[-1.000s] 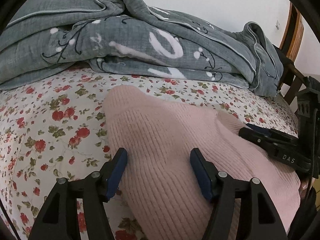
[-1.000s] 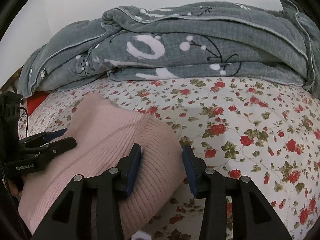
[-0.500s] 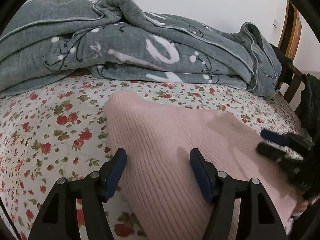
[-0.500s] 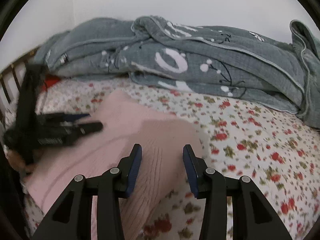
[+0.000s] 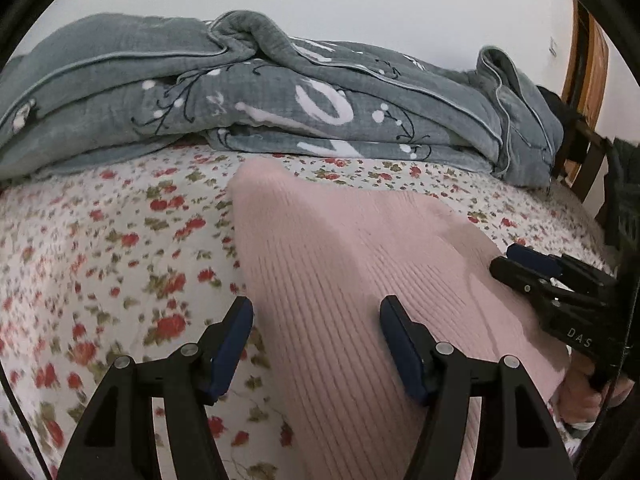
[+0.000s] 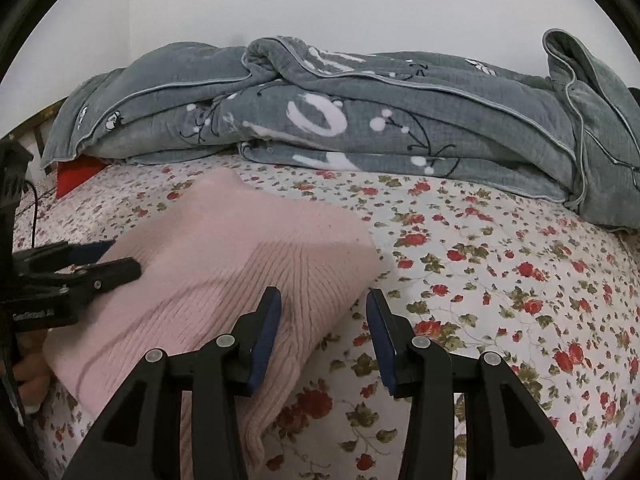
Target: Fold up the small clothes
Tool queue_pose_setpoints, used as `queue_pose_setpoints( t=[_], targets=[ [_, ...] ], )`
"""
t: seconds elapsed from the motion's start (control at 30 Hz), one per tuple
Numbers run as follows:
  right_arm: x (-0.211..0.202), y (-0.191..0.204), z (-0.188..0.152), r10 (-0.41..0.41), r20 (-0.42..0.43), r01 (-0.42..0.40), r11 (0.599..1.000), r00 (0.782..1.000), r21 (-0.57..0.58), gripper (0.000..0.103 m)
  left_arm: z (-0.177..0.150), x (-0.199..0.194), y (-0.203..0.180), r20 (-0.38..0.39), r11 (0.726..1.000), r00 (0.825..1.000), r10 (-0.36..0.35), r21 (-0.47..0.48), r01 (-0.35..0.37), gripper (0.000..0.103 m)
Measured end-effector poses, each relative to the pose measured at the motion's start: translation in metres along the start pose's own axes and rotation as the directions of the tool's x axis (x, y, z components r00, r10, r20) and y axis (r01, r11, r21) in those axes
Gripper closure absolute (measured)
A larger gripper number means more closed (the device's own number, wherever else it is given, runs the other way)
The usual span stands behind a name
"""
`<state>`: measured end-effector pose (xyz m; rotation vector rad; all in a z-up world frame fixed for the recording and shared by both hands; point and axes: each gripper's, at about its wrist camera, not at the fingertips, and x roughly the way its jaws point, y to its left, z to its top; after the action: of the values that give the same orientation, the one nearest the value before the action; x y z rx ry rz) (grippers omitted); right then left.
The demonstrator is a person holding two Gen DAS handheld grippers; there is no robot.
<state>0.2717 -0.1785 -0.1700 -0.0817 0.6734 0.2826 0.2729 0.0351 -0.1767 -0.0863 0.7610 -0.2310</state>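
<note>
- Pink ribbed sweater [image 5: 344,280] is laid folded on the floral bedsheet [image 5: 100,248], near the front edge; long axis runs from the front edge toward the grey quilt [image 5: 280,112] at the back, with the narrow end pointed at the quilt.
- Left gripper [image 5: 316,344]: jaws released and spread, sweater's left edge seen between them, pads not pressed on it.
- Right gripper [image 6: 322,328]: jaws released, narrower gap, poised over the sweater's right edge and bare sheet; nothing gripped.
- Versus a second ago: both grippers pulled back from the sweater, more sheet and quilt shown; jaw gaps unchanged.
</note>
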Motion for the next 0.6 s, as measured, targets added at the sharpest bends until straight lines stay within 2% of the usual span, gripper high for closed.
queue_pose_setpoints(
  t=[0.2,0.6],
  targets=[
    [0.0053,-0.0021,-0.0033,-0.014,0.001,0.014,1.0,1.0,0.018,0.056,-0.0008,0.0029,-0.0064,0.007,0.998,1.0,0.023,0.051,-0.023,0.037],
    [0.0065,-0.004,-0.0041,-0.025,0.004,0.025,0.999,1.0,0.024,0.049,-0.0068,0.0035,-0.0007,0.017,1.0,1.0,0.01,-0.008,-0.01,0.031]
  ],
)
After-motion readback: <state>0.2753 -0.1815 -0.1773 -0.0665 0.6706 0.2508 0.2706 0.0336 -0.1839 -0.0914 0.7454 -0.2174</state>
